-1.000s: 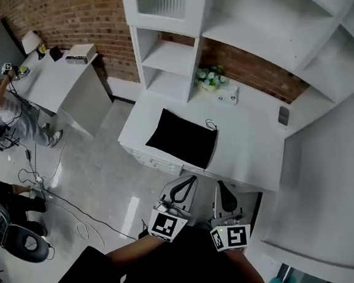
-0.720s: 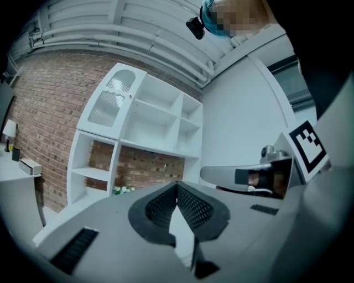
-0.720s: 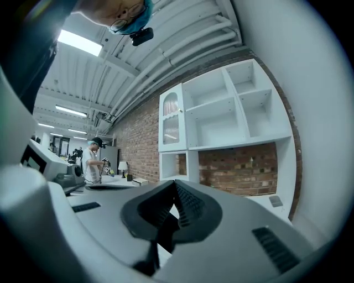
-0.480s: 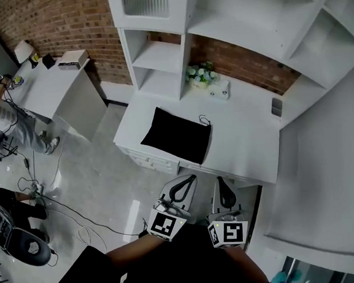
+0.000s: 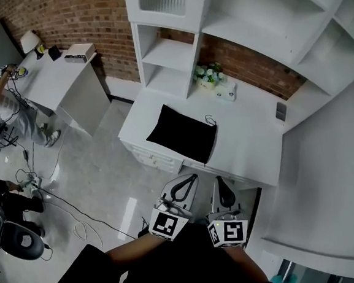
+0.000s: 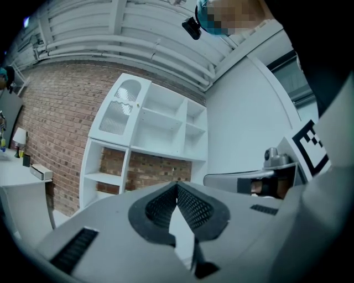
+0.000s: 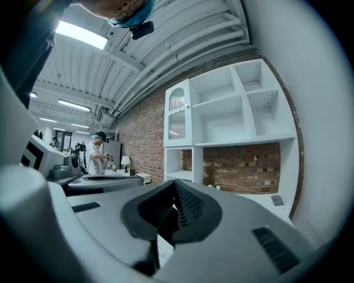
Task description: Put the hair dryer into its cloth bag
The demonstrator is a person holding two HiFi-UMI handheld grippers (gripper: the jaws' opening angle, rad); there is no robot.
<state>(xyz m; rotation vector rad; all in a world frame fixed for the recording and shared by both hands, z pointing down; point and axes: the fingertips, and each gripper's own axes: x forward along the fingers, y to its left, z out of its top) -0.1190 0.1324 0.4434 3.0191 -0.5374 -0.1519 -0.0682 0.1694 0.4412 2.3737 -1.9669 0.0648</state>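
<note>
The left gripper (image 5: 188, 179) is clenched: its two dark ribbed pads meet at the tips with nothing between them. The right gripper (image 5: 220, 181), just beside it, is likewise closed on nothing, pad against pad. Both are held level and side by side close in front of the person's dark sleeves (image 5: 176, 267), their tips just short of the front edge of the white desk (image 5: 251, 146).

The black cloth bag (image 5: 182, 134) lies flat on the left part of that desk, ahead of the left gripper and apart from both grippers. Its thin drawstring (image 5: 210, 122) loops out at its far right corner.

Further back on the desk, against the brick wall (image 5: 244, 64), stand a small pot of white flowers (image 5: 208, 76) and a small white box (image 5: 228, 94). A small grey object (image 5: 280, 113) lies near the right rear corner. Drawer fronts (image 5: 152, 158) run under the desk's left end. A white shelf unit (image 5: 174, 39) with open compartments rises over the desk.

The floor (image 5: 100, 181) is pale and glossy, with cables (image 5: 73, 218) trailing across it. To the left is a second white table (image 5: 55, 81) with a lamp (image 5: 31, 41) and a flat box (image 5: 78, 52). A person (image 5: 1, 104) stands at it, and a black chair (image 5: 19, 241) sits lower left.
</note>
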